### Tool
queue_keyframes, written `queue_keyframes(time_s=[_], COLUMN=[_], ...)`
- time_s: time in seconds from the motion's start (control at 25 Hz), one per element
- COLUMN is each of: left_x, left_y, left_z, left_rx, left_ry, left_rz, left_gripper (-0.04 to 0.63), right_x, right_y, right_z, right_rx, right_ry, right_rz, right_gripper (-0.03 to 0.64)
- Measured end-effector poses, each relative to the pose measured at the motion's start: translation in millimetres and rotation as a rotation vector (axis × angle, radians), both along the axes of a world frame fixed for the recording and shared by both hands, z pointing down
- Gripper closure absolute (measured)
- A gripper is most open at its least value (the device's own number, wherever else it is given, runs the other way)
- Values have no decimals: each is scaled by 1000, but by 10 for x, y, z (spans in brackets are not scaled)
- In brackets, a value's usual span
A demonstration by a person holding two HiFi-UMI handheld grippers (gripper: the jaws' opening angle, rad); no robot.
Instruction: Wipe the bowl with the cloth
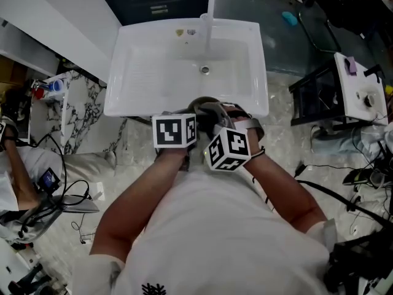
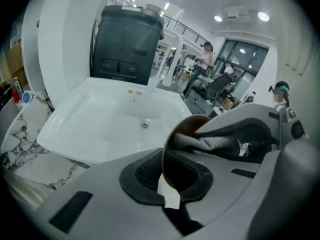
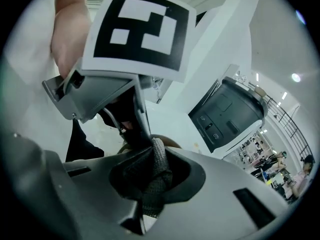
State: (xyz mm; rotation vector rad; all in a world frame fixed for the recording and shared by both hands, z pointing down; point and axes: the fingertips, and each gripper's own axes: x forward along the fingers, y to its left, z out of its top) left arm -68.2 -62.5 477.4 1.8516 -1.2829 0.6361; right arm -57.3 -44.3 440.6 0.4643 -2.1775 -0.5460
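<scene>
Head view: a white rectangular sink [image 1: 129, 72] with a smooth moulded basin, a round metal drain [image 1: 205, 70] and a slim white faucet [image 1: 210, 11] at its back rim. The sink sits over a marble-patterned surface [image 1: 86, 121], white with dark veining. A dark cabinet [image 2: 127, 44] with a rounded front stands behind the sink. The room beyond is an open workspace with ceiling lights and several people in the distance.

Both grippers are held together at the sink's front rim.

- The left gripper [image 2: 167, 184] has its jaws closed on the thin rim of the bowl [image 2: 192, 126]. The bowl is round, brown and glossy, and is seen nearly edge-on.
- The right gripper [image 3: 150, 184] has its jaws clamped on the cloth [image 3: 157, 174]. The cloth is grey, with a coarse knitted mesh, and is bunched into a fold.
- In the left gripper view, the cloth lies against the inside of the bowl.

The marker cubes and the person's forearms cover most of the bowl in the head view.

To the right of the sink, a white device [image 1: 359, 94] stands on a black frame. To the left, loose cables [image 1: 61, 195] trail across the floor.
</scene>
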Motion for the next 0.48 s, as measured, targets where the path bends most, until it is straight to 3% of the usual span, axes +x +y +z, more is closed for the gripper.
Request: queue_keyframes(time_s=[0.28, 0.48], left_x=[-72, -61], left_y=[5, -60], left_z=[22, 47], left_rx=[-7, -5], left_ry=[-15, -14], left_rz=[-9, -13], left_gripper=[577, 577], right_x=[101, 254], right_y=[-172, -201], right_z=[-67, 95], right_rx=[124, 106], right_ry=[92, 191], right_rz=[43, 65], right_gripper=[581, 581])
